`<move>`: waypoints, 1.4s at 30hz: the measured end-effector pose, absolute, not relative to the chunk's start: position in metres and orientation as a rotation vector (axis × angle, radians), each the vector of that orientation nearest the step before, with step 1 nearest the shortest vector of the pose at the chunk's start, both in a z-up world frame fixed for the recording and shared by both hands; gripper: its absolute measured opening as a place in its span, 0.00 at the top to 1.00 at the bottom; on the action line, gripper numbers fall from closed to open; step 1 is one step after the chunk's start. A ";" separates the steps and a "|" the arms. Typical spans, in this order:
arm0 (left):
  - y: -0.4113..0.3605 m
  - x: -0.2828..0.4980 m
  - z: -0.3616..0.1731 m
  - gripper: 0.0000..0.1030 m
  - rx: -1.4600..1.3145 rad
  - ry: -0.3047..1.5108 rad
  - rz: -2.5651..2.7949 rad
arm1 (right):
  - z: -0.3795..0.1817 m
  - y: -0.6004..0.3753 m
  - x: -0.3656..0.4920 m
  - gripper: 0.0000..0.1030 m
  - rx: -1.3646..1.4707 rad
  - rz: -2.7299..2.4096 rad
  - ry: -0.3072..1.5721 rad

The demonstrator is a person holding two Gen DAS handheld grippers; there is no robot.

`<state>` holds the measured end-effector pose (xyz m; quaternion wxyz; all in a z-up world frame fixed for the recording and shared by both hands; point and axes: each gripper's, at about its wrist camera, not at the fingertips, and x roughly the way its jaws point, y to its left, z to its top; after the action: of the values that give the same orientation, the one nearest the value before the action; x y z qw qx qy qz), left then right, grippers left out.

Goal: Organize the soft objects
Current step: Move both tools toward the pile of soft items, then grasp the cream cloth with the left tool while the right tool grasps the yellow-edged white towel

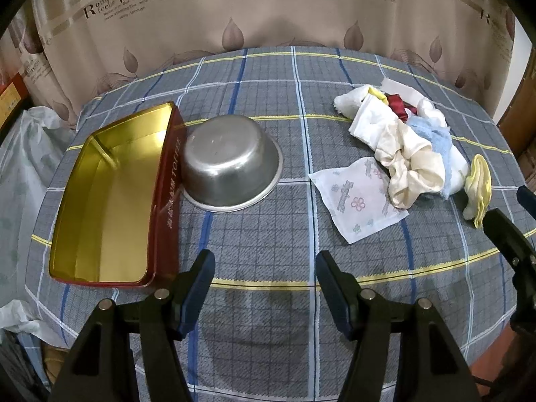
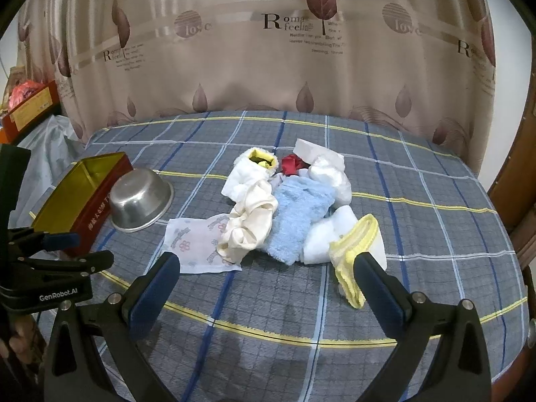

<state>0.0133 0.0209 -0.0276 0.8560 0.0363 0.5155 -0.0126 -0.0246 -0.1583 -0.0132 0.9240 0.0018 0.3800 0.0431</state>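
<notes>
Beyond the right gripper (image 2: pixel 264 271), soft pile (image 2: pixel 284 207) — fingers (image 2: pixel 378 288) apart, empty

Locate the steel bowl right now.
The steel bowl lies tipped on the checked cloth, left of centre in the left wrist view, beside the open red tin and left of the cloth pile.

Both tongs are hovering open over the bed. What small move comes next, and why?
Probably ease the right tongs forward and down onto the yellow-edged cloth, the piece of the soft pile lying nearest them. Both tongs are open and empty, and the red tin stands open and bare inside. The steel bowl beside it lies upside down, so the tin looks the readier place.
</notes>
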 end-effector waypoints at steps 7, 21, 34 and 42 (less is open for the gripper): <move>0.021 0.013 -0.027 0.38 0.079 1.083 -0.023 | -0.016 -0.171 -0.027 0.00 -0.014 0.064 0.791; 0.011 0.015 -0.034 0.38 0.113 1.102 -0.024 | -0.045 -0.224 -0.014 0.05 -0.046 -0.017 0.856; -0.007 0.026 -0.039 0.38 0.150 1.107 -0.061 | -0.076 -0.232 0.019 0.31 -0.055 -0.057 0.895; -0.027 0.035 -0.038 0.38 0.167 1.092 -0.108 | -0.080 -0.239 0.023 0.53 -0.027 -0.033 0.887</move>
<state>0.0347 -0.0265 -0.0384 0.8500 0.0794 0.5182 -0.0512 0.0232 -0.2392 -0.0803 0.9030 -0.0132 0.4291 -0.0162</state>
